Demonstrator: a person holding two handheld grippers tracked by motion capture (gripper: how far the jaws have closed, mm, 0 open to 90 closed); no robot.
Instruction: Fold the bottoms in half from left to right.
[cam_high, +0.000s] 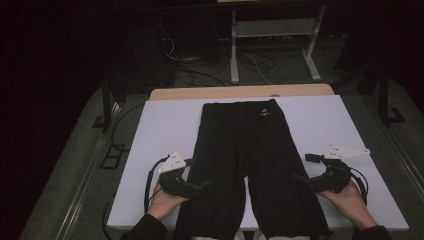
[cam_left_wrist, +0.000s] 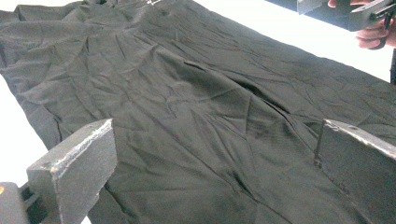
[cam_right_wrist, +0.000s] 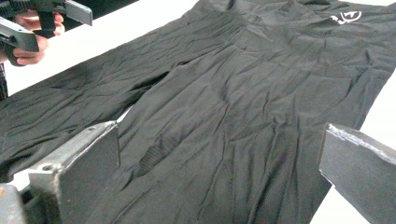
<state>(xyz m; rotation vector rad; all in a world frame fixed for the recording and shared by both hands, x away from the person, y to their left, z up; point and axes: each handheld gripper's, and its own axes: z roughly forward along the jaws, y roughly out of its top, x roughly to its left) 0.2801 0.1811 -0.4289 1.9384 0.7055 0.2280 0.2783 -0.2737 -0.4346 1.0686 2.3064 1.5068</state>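
A pair of black pants (cam_high: 235, 145) lies flat on the white table top (cam_high: 160, 130), waistband at the far end with a small white logo (cam_high: 265, 112), legs toward the person. My left gripper (cam_high: 200, 173) hovers at the outer edge of the left leg, jaws wide apart and pointing inward over the fabric (cam_left_wrist: 187, 93). My right gripper (cam_high: 303, 167) mirrors it at the right leg's outer edge, open as well, with wrinkled cloth (cam_right_wrist: 243, 93) beneath and nothing pinched. The right gripper (cam_left_wrist: 355, 14) appears far off in the left gripper view, and the left gripper (cam_right_wrist: 32, 23) far off in the right gripper view.
A wooden strip (cam_high: 200, 93) borders the table's far edge. Behind it stand a white metal frame (cam_high: 272, 45) and tangled cables (cam_high: 200, 70) on the floor. Bare white surface flanks the pants on both sides. The pant hems hang near the front edge (cam_high: 260, 231).
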